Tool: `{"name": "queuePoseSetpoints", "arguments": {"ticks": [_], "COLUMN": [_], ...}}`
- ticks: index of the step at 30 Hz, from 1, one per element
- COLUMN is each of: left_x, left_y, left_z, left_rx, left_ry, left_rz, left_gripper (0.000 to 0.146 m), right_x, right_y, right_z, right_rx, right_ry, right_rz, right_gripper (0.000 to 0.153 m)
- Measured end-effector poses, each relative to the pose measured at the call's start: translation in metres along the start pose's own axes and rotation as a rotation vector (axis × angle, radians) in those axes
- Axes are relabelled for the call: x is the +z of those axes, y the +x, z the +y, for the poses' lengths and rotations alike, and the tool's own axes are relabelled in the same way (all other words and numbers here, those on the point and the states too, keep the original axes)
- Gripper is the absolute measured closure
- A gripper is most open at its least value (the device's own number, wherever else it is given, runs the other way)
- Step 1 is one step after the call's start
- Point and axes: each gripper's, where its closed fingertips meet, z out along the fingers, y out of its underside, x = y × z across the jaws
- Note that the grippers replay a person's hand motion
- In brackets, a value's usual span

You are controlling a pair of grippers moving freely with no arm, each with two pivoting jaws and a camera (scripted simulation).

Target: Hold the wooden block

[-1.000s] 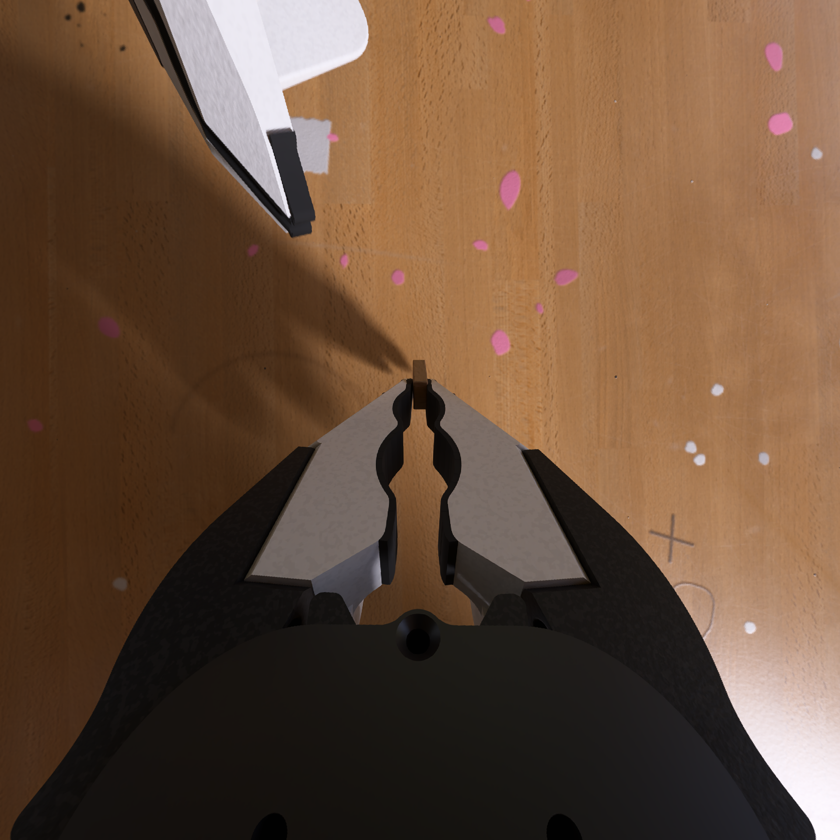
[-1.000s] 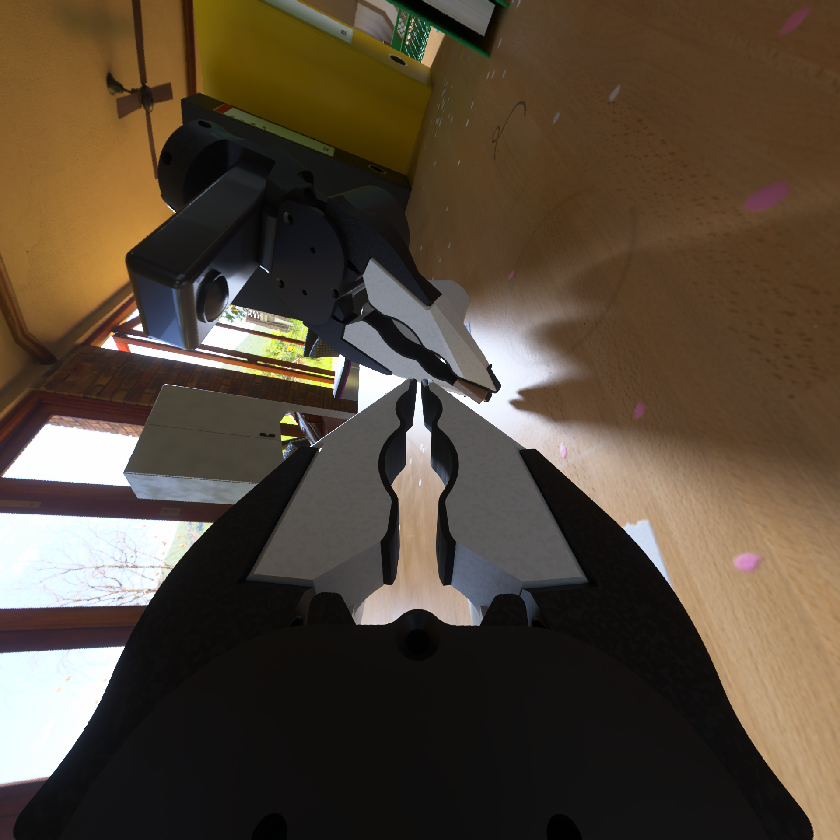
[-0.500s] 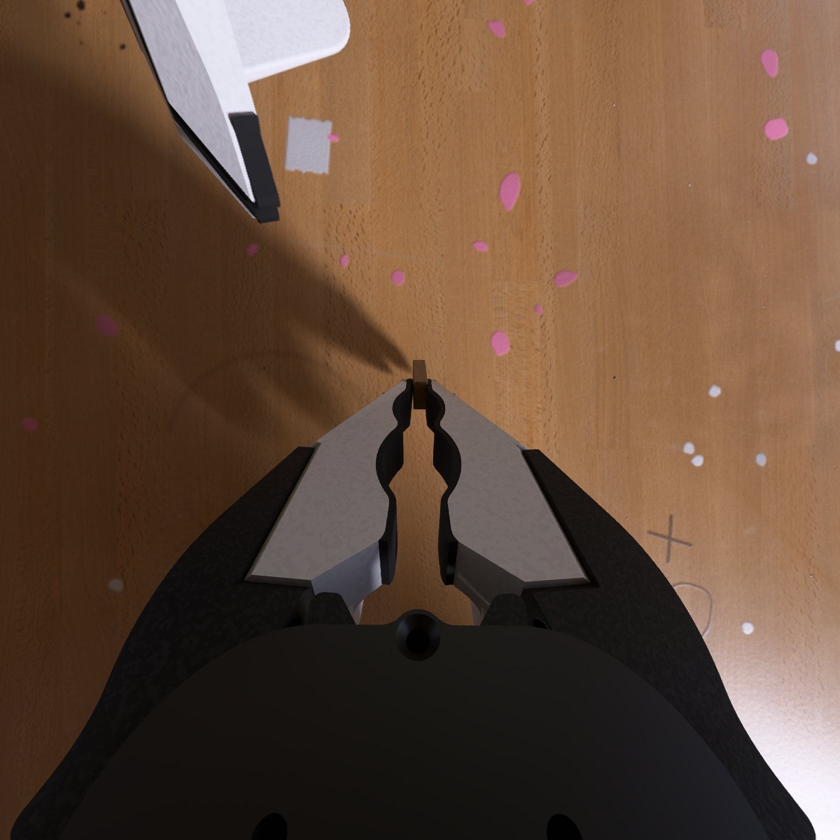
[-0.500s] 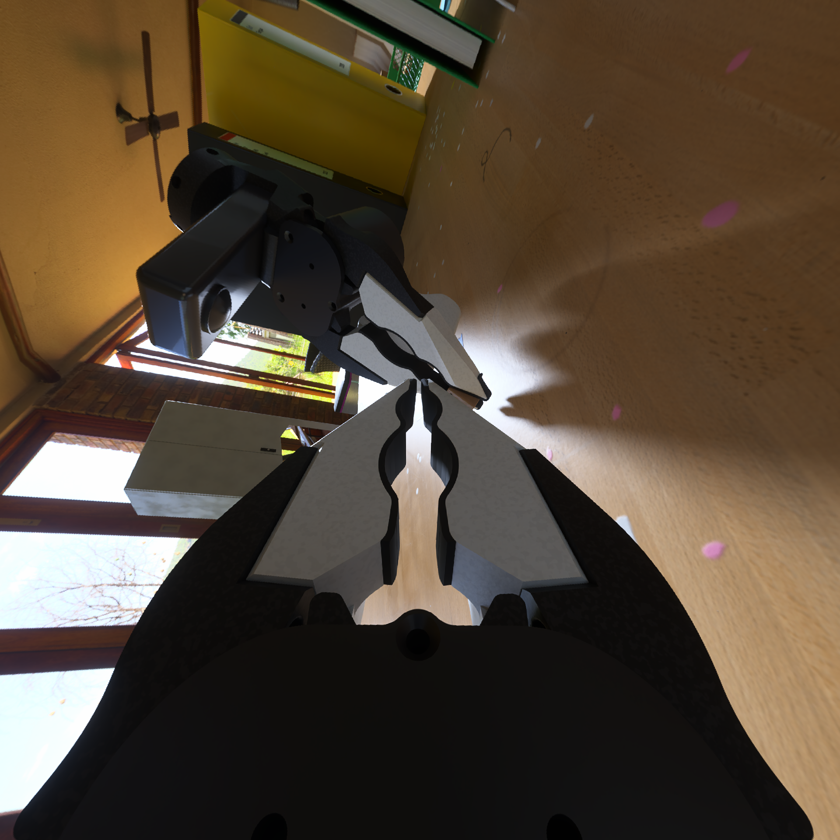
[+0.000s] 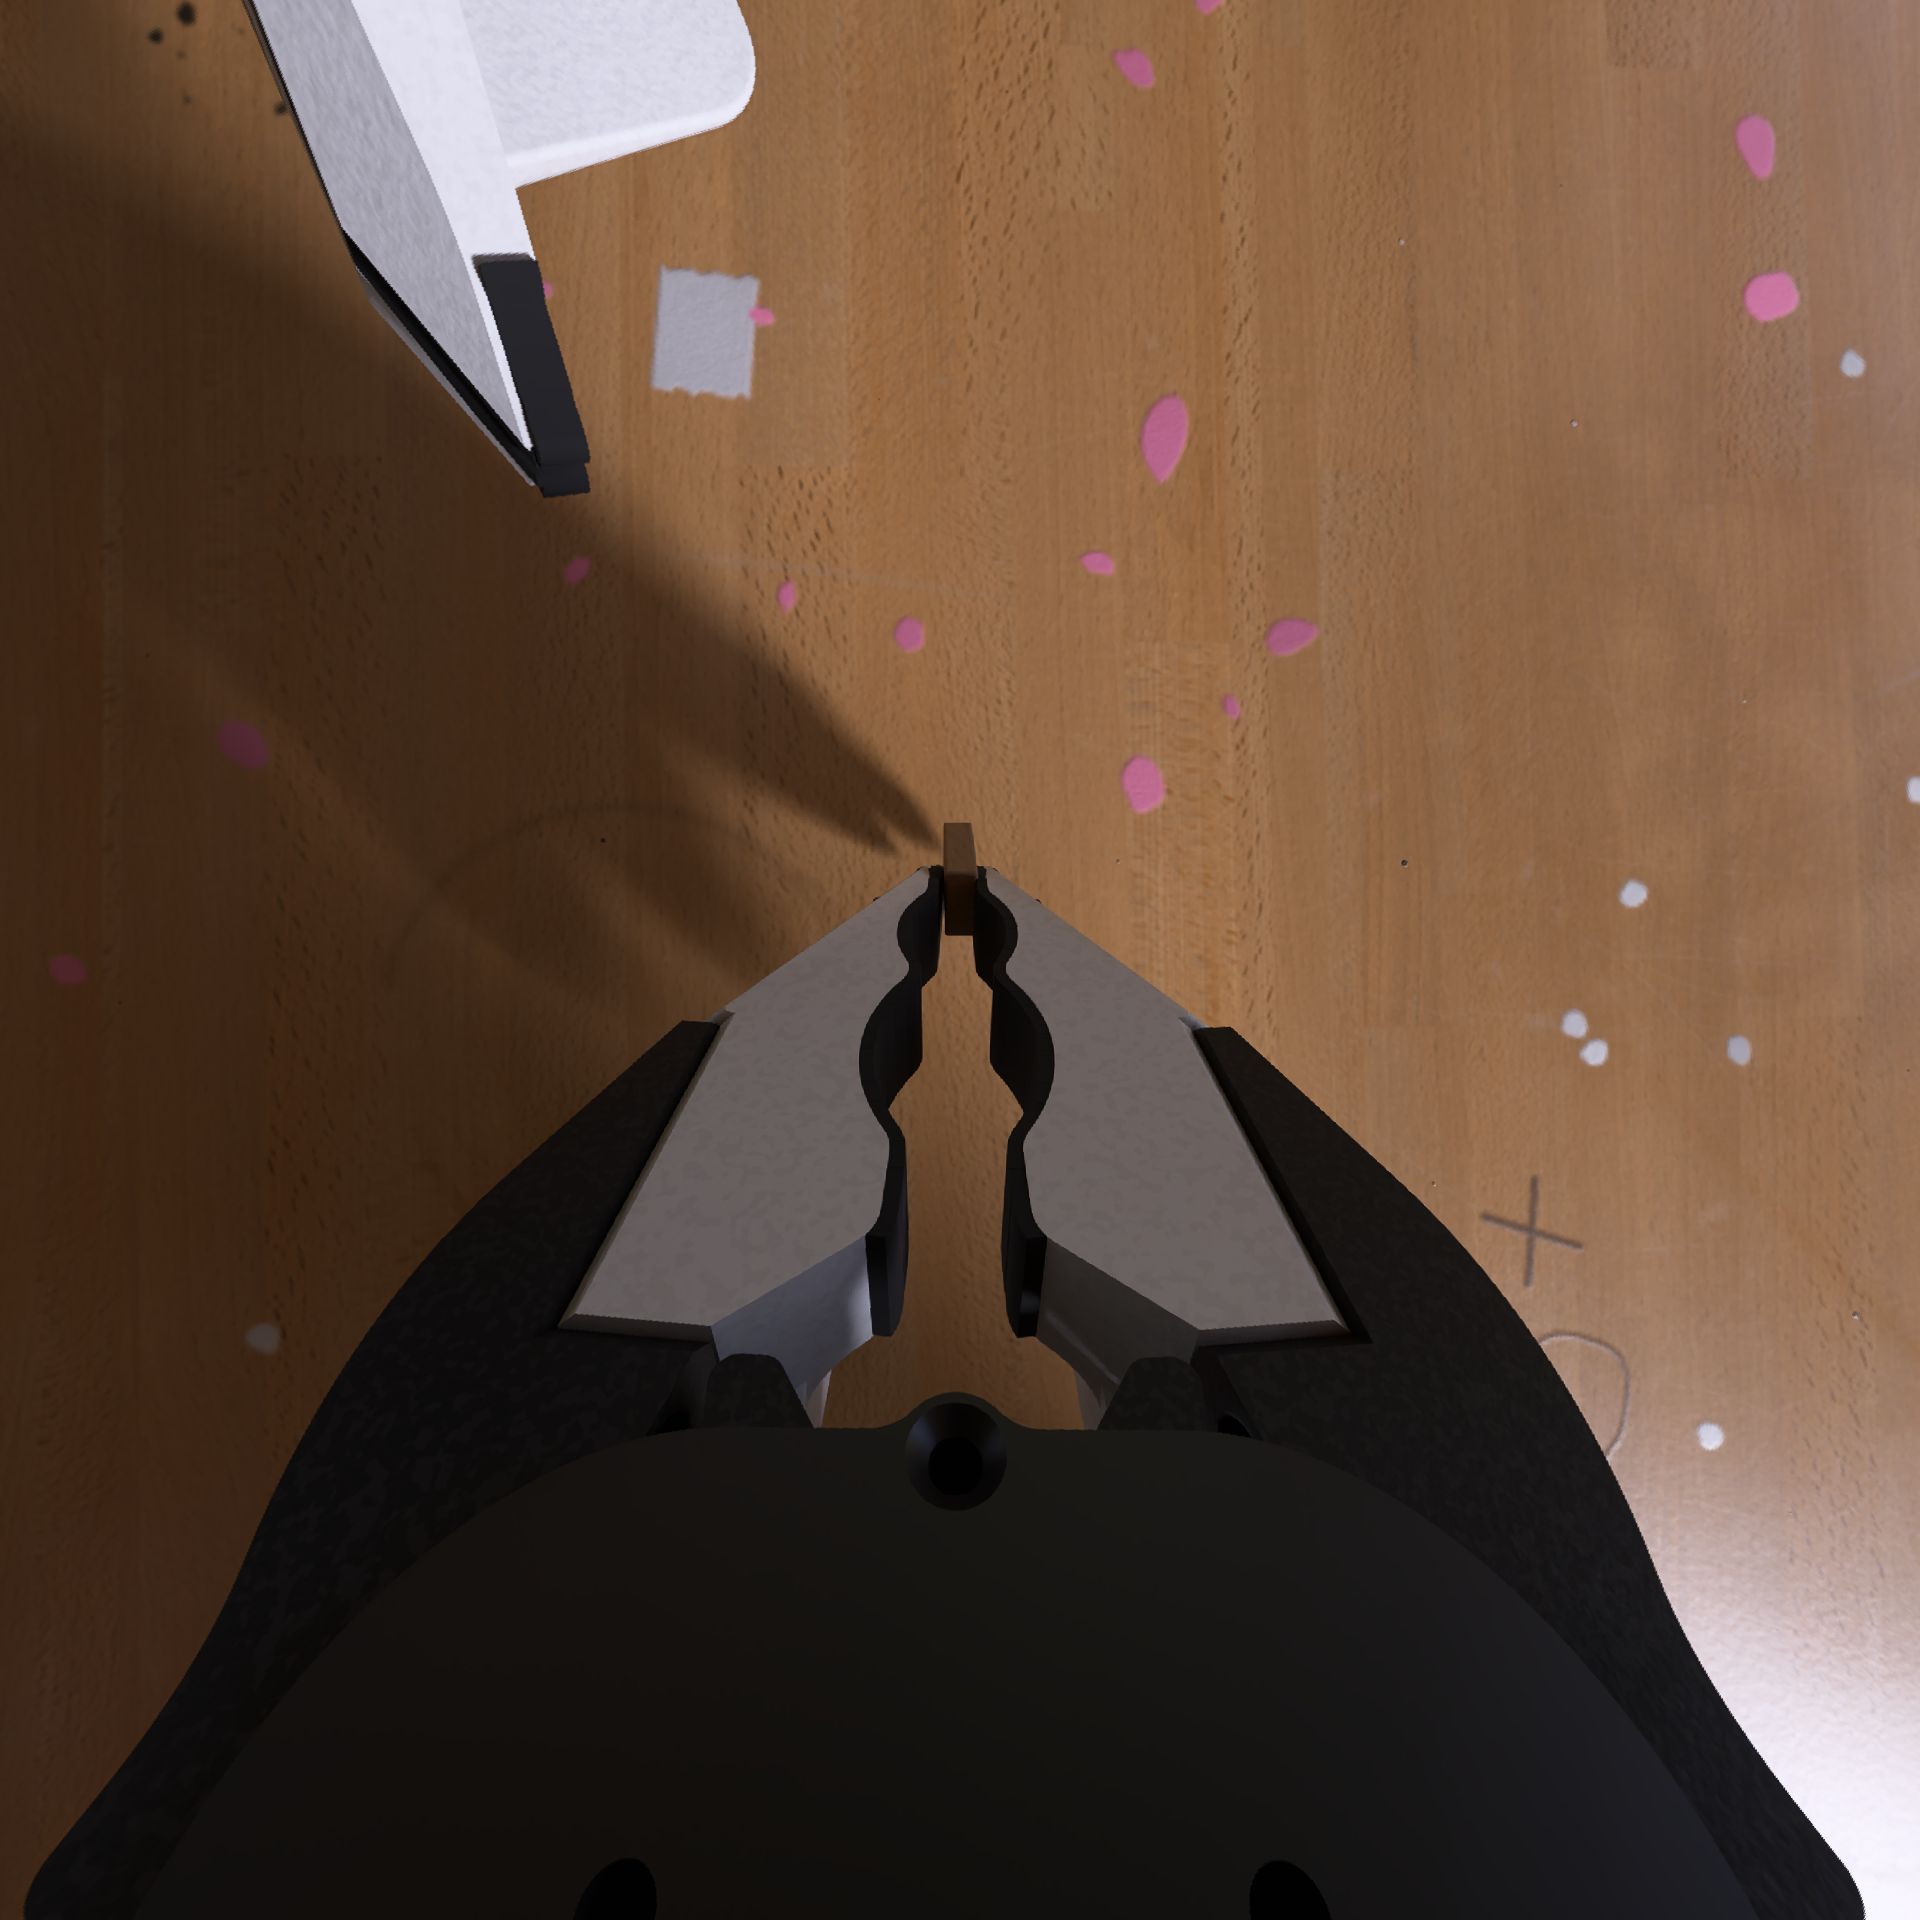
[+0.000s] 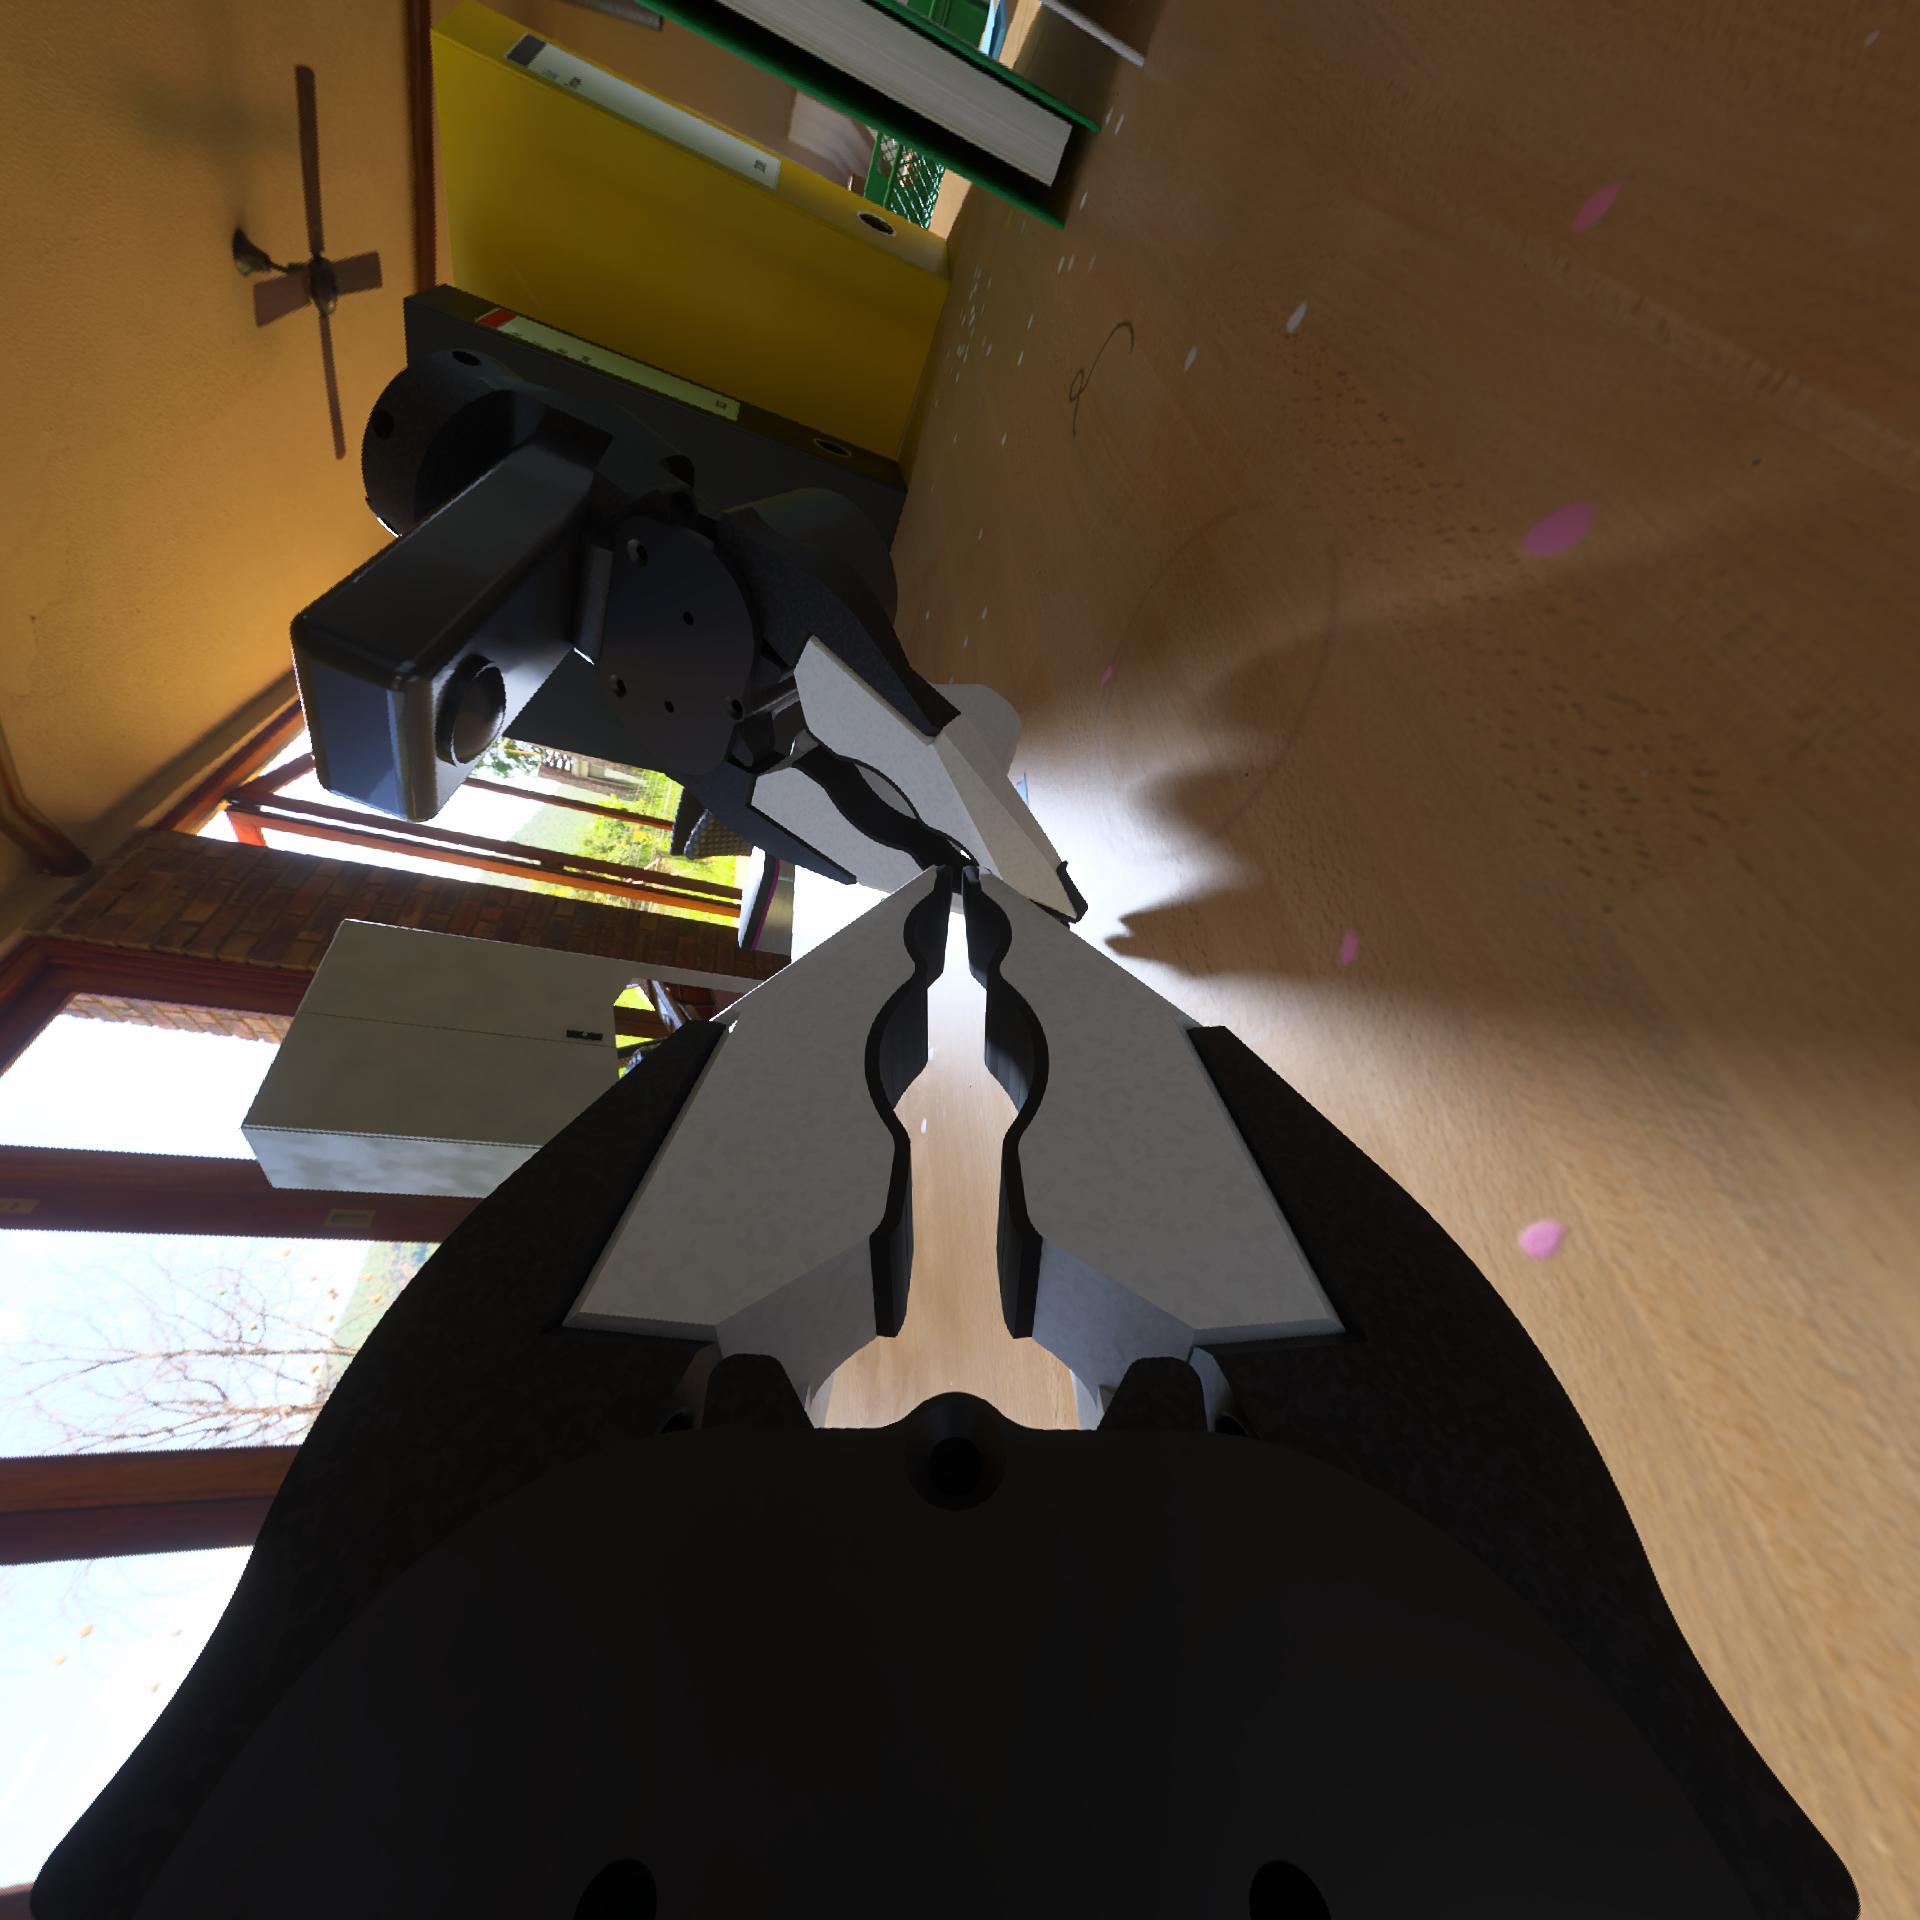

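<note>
My left gripper (image 5: 958, 883) is shut on a thin brown wooden block (image 5: 958, 871) and holds it just above the wooden table (image 5: 1455, 623). The block's end sticks out past the fingertips. My right gripper (image 6: 954, 883) has its jaws closed to a narrow slit with nothing seen between them. It hovers sideways close to the left gripper (image 6: 1060, 894), whose tips lie just right of its own. The right gripper (image 5: 556, 457) also shows at the upper left of the left wrist view. The block is hidden in the right wrist view.
A grey tape square (image 5: 707, 332), pink and white flecks and pencil marks (image 5: 1532, 1231) lie on the table. A yellow binder (image 6: 675, 208), a black binder (image 6: 644, 384), a green book (image 6: 914, 94) and a grey box (image 6: 436, 1060) stand at the far side.
The right gripper has drifted a little to the upper left in the left wrist view. The left gripper has kept still with the block in it.
</note>
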Motion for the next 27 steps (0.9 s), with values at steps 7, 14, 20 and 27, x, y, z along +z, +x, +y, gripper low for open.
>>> {"name": "queuePoseSetpoints", "arguments": {"ticks": [7, 14, 20, 27], "left_x": [0.0, -0.0002, -0.0006, -0.0013], "left_y": [0.0001, 0.0001, 0.0002, -0.003], "left_z": [0.0, -0.0001, -0.0005, 0.0002], "left_rx": [0.001, -0.008, -0.073, -0.092], "left_ry": [0.002, 0.003, 0.011, 0.01], "left_rz": [-0.001, 0.003, 0.033, 0.024], "left_gripper": [0.142, 0.142, 0.142, 0.142], "right_x": [-0.0015, -0.0003, 0.0006, 0.0007], "right_y": [0.0013, 0.0029, 0.0025, 0.0023], "right_z": [-0.0011, 0.0003, 0.0006, 0.0008], "right_rx": [-0.018, -0.05, -0.061, -0.063], "right_ry": [0.004, -0.009, -0.013, -0.013], "right_rz": [0.021, 0.052, 0.055, 0.058], "right_gripper": [0.151, 0.151, 0.151, 0.151]}}
